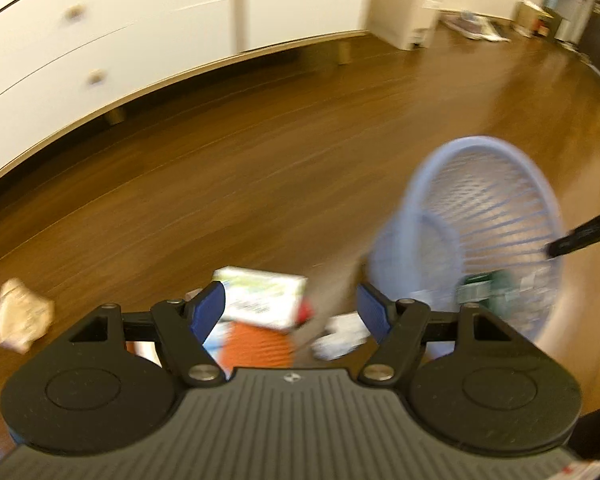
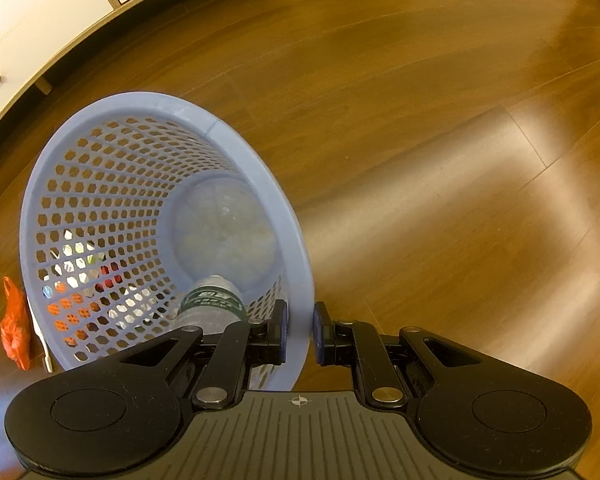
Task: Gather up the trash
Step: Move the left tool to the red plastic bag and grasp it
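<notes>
The right gripper (image 2: 300, 334) is clamped on the rim of the tilted blue basket (image 2: 112, 200), which holds a plastic bottle (image 2: 212, 304). The left gripper (image 1: 290, 308) is spread wide above the white carton (image 1: 266, 296) on the floor (image 1: 260, 168). The operator should keep the basket mouth facing the litter, then close on the carton's narrow sides.

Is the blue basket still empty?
No, the right wrist view shows a plastic bottle with a green label already lying inside the basket, whose rim the right gripper is clamping.
</notes>
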A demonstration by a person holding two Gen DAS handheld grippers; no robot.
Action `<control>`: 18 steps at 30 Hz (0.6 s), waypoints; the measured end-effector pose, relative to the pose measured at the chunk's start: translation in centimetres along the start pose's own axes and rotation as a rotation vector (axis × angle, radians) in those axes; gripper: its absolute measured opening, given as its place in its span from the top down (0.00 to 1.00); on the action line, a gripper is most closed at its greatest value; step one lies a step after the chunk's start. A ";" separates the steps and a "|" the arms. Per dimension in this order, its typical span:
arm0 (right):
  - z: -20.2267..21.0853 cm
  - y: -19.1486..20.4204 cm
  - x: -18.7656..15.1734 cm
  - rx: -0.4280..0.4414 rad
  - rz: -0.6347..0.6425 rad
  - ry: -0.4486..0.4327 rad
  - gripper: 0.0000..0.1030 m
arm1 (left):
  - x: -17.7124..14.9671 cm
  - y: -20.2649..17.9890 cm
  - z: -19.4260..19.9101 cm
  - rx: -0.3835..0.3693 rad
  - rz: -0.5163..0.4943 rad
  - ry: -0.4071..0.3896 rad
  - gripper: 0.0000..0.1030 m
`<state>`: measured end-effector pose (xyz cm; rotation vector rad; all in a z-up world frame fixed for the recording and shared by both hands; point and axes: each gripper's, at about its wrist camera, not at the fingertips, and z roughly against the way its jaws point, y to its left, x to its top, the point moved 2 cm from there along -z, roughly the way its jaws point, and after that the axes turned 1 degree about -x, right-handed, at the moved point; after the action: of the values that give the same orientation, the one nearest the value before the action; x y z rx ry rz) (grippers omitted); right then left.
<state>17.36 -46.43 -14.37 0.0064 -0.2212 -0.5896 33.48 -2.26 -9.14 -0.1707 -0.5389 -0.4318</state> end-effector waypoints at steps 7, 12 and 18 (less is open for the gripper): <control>-0.2 0.2 0.8 -0.010 0.003 0.006 0.91 | -8.7 11.9 -1.8 0.199 0.182 0.061 0.35; 0.0 0.8 0.8 -0.031 0.004 0.007 0.91 | -13.7 15.5 -5.7 0.252 0.212 0.122 0.40; -0.8 1.8 0.9 -0.064 0.002 0.009 0.91 | -15.7 16.6 -10.5 0.273 0.184 0.164 0.40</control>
<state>19.24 -45.45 -14.80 -0.0527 -0.1940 -0.5943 33.52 15.37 -27.05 0.0766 -0.4117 -0.1875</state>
